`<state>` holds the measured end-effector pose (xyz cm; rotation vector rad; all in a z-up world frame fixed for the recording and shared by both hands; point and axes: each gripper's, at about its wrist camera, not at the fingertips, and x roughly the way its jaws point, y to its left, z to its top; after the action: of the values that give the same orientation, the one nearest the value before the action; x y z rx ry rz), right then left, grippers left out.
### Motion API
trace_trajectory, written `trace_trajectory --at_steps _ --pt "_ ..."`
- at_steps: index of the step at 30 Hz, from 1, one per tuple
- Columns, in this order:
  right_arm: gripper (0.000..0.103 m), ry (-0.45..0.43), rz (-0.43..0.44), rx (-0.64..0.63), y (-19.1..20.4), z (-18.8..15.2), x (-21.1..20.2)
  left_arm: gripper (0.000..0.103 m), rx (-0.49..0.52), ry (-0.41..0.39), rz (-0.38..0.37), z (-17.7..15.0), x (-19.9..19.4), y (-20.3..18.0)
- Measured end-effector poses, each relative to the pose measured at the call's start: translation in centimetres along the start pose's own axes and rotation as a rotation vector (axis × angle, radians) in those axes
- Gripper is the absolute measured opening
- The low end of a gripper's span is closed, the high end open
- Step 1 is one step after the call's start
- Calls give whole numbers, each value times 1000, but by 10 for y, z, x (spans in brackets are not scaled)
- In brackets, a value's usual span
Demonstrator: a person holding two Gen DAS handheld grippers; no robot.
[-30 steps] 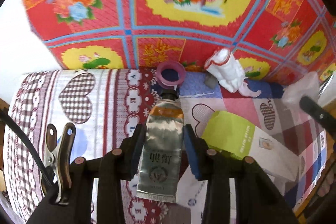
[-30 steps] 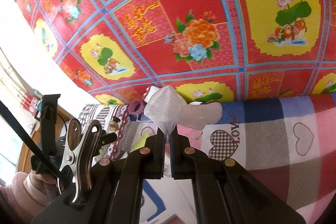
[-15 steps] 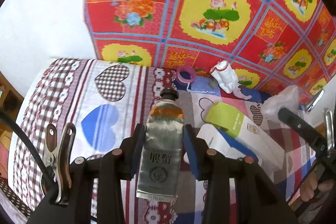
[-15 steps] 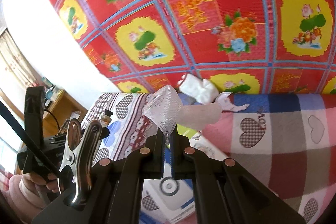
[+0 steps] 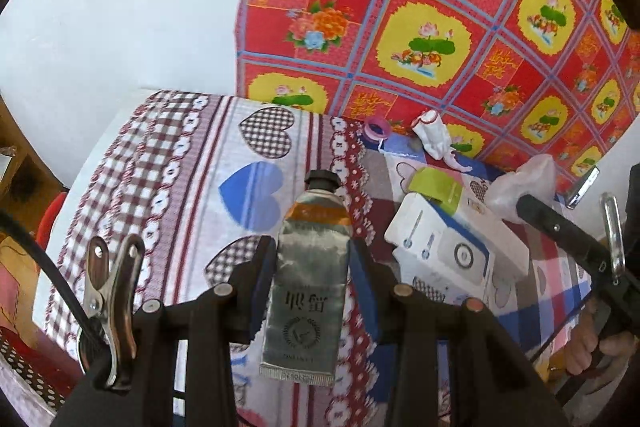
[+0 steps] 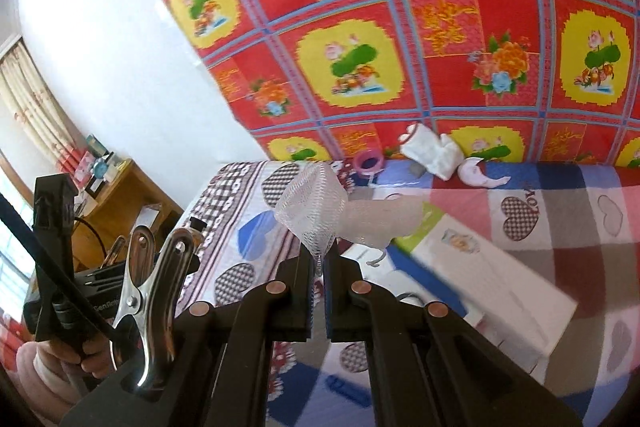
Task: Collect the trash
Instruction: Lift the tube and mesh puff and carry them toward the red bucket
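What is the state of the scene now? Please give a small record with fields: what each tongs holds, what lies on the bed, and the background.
left tongs: shut on a silver tube, black cap pointing away from the camera
right tongs: shut on a white foam net sleeve
on the bed: white box, green-and-white box, pink tape ring, crumpled white paper
bed cover: checked cloth with heart prints
background: red and yellow floral cloth, white wall
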<state>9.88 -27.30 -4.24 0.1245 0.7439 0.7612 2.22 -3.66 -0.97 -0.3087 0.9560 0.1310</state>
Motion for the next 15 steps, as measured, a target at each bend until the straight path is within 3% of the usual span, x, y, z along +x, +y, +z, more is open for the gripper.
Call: trace_trajectory --at_steps 15 --pt "4 -5 25 -45 88 -34 -7 40 -24 -59 -5 -29 -68 70"
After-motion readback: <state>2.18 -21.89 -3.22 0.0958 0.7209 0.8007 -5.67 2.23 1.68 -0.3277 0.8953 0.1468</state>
